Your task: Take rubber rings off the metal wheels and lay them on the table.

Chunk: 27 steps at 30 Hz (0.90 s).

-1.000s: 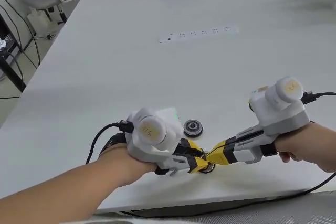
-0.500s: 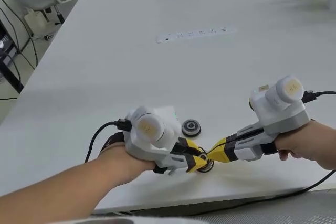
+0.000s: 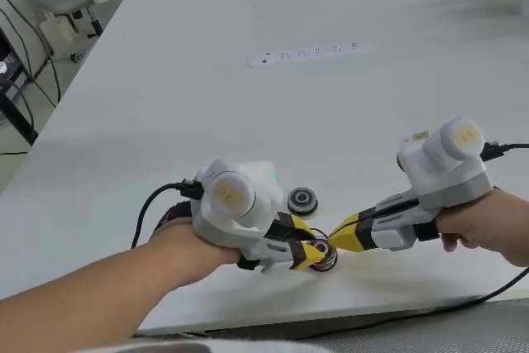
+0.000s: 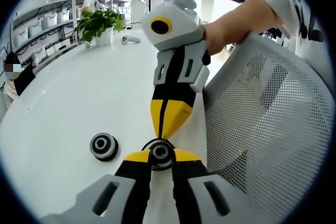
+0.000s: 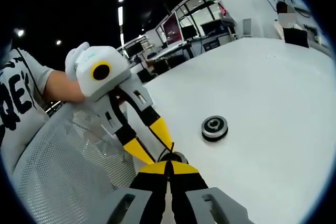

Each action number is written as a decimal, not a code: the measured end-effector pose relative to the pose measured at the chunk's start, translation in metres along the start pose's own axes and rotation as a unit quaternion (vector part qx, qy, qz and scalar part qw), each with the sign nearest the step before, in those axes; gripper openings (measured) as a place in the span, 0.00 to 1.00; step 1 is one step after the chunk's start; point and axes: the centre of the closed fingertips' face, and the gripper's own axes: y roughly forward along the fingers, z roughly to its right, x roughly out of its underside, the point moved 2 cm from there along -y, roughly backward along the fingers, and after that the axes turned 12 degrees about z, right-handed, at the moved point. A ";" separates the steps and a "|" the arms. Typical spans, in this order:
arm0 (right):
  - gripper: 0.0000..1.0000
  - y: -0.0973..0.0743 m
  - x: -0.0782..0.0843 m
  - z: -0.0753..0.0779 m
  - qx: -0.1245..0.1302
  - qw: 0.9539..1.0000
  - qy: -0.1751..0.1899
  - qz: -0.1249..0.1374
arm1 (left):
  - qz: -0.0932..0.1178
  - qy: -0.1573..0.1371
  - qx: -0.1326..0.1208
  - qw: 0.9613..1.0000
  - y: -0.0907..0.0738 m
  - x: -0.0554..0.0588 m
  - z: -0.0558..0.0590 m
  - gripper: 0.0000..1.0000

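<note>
While my left forearm reaches in from the lower left of the head view, my left hand (image 3: 186, 254) wraps the handle of the left gripper (image 3: 314, 252), which points rightward and lies low over the white table (image 3: 207, 105), close to its near edge. My right hand (image 3: 483, 225) comes from the right side and holds the right gripper (image 3: 335, 242) pointing leftward and slightly down, so the two yellow-tipped noses meet tip to tip.

My left gripper's jaws are closed on the held wheel (image 4: 160, 153), one yellow tip on each side of it. In the left gripper view the wheel's flat face and shiny hub look back at the camera, so its axle runs roughly along the gripper's length rather than across the jaws. Being round, it has no long axis of its own. Its black rubber ring (image 4: 152, 145) sits around the rim.

My right gripper's jaws are pressed together, and their point touches the far edge of that ring. Whether any rubber is caught between them I cannot tell.

A second wheel (image 3: 302, 200) lies flat on the table with its axle pointing up, just beyond the meeting tips and apart from both grippers. A white mesh chair back (image 4: 262, 119) stands behind the table edge.
</note>
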 end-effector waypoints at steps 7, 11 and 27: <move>0.00 -0.001 -0.001 -0.004 -0.004 1.000 0.005 0.002 | -0.001 0.010 0.006 1.000 -0.007 -0.003 0.005 0.14; 0.00 -0.002 -0.003 -0.005 -0.002 1.000 0.007 0.006 | 0.006 0.009 0.004 1.000 -0.014 -0.007 0.005 0.18; 0.00 -0.002 -0.015 -0.010 -0.003 1.000 0.011 0.021 | 0.042 -0.014 -0.016 0.999 -0.048 -0.022 0.005 0.36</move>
